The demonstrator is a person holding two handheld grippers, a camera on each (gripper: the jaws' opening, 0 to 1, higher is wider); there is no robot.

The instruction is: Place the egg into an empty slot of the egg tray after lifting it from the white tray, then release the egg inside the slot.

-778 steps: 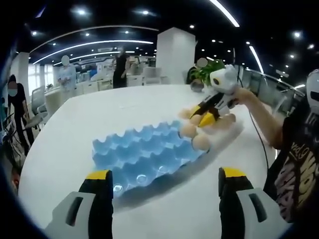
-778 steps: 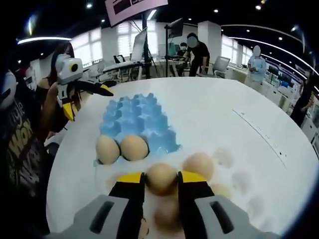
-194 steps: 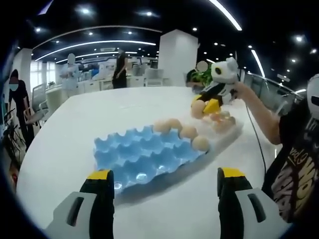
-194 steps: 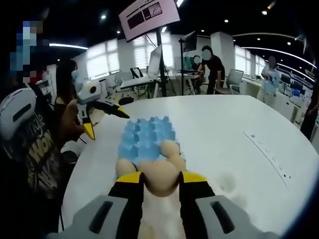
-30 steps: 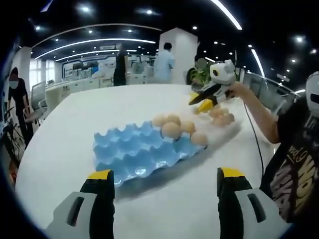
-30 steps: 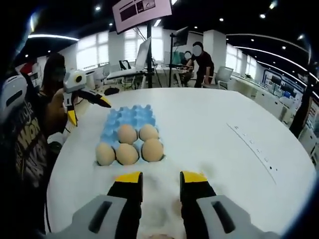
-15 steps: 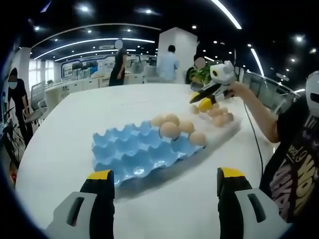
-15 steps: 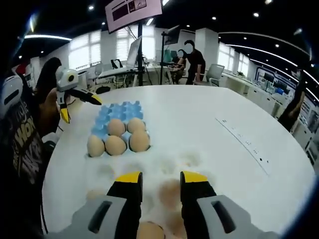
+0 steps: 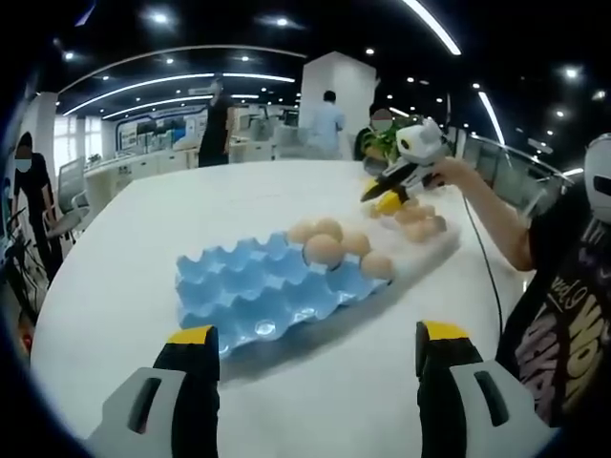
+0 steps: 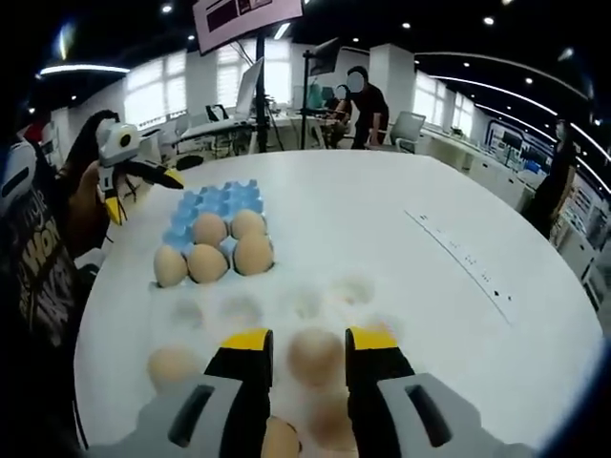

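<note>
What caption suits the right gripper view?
Open right gripper above a beige egg; blue egg tray holds five.

Only broken pale letters on the person's dark shirt (image 9: 563, 324) show, too cut off to read.

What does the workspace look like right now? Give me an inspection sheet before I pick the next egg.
Surface: white table, round-edged.
Job's things: blue egg tray holds five eggs at its end nearest the white tray; the other slots are empty. White tray holds several loose eggs; one egg lies ahead of the right jaws.
Clutter: nothing seen.
Grippers: right hand-held gripper open over the white tray, jaws either side of that egg, not closed. Left hand-held gripper open, empty, short of the blue tray.
Cables: one trails from the right hand-held gripper.
Surroundings: open office, people standing behind.
</note>
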